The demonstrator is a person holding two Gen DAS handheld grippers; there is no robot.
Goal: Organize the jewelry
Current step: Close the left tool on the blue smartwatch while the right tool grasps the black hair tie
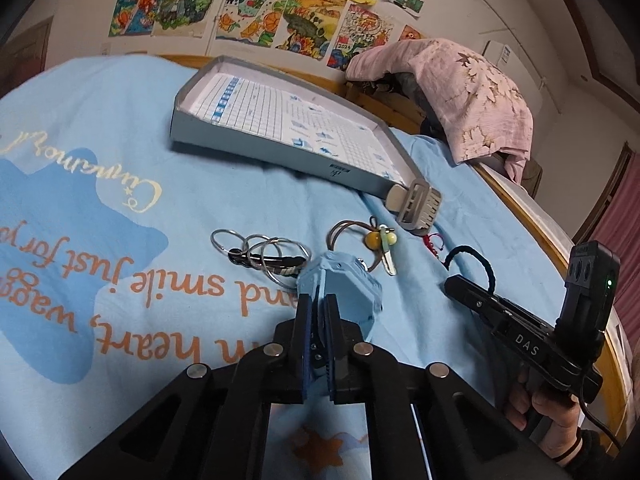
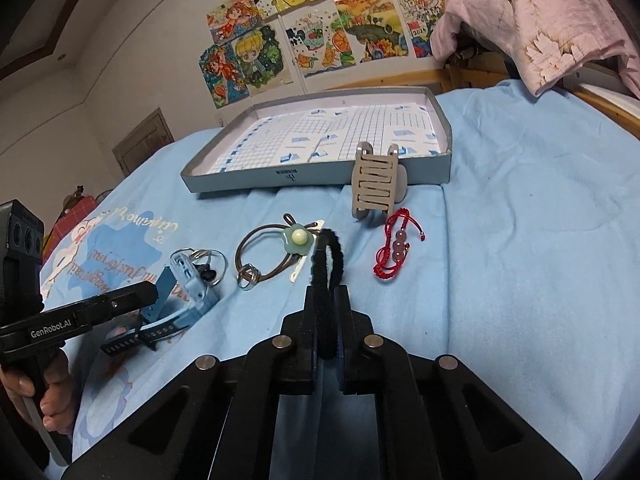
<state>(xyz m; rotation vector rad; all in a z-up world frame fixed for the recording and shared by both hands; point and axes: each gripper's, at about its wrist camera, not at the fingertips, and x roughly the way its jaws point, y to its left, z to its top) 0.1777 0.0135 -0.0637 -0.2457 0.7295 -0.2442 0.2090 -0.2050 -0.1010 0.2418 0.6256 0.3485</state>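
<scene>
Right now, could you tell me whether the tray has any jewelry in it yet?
Empty: the tray shows only its grid-printed paper liner; every piece lies outside it on the sheet.

Left gripper (image 1: 318,312) jaws tight on blue watch (image 1: 344,292), beside key rings (image 1: 260,254).

A watch (image 1: 340,284) was clamped between the left gripper (image 1: 318,312) jaws, and a fuzzy hair loop (image 2: 326,276) between the right gripper (image 2: 326,312) jaws. Ahead and left of the left jaws a cluster of key rings (image 1: 260,254) was laid on the bedspread (image 1: 120,200). Just ahead of the right jaws, to their left, a hair tie with a charm (image 2: 276,252) was laid, and a beaded cord bracelet (image 2: 394,250) to their right. Farther ahead a hair claw (image 2: 376,184) was set touching the front wall of a shallow box lid (image 2: 240,180).
</scene>
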